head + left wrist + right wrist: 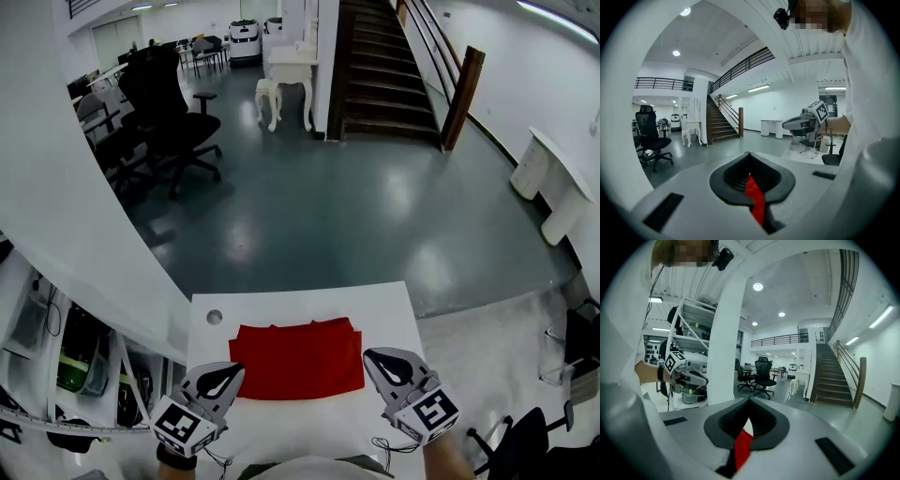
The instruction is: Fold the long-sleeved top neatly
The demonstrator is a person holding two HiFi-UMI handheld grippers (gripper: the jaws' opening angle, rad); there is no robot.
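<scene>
The red long-sleeved top [296,360] lies as a flat rectangle on the white table [394,314]. My left gripper [229,369] is at its near left corner and my right gripper [379,360] at its near right corner. In the left gripper view a strip of red cloth [755,200] is pinched between the closed jaws of the left gripper [750,177]. In the right gripper view a fold of red cloth [742,449] is clamped the same way in the right gripper [748,422]. Each gripper view also shows the other one: the right gripper [806,123] and the left gripper [687,374].
A round hole [215,317] sits in the table's far left corner. Storage shelves [66,361] stand left of the table behind a white column [726,352]. Beyond lie a dark floor, black office chairs [169,117] and a staircase [386,70].
</scene>
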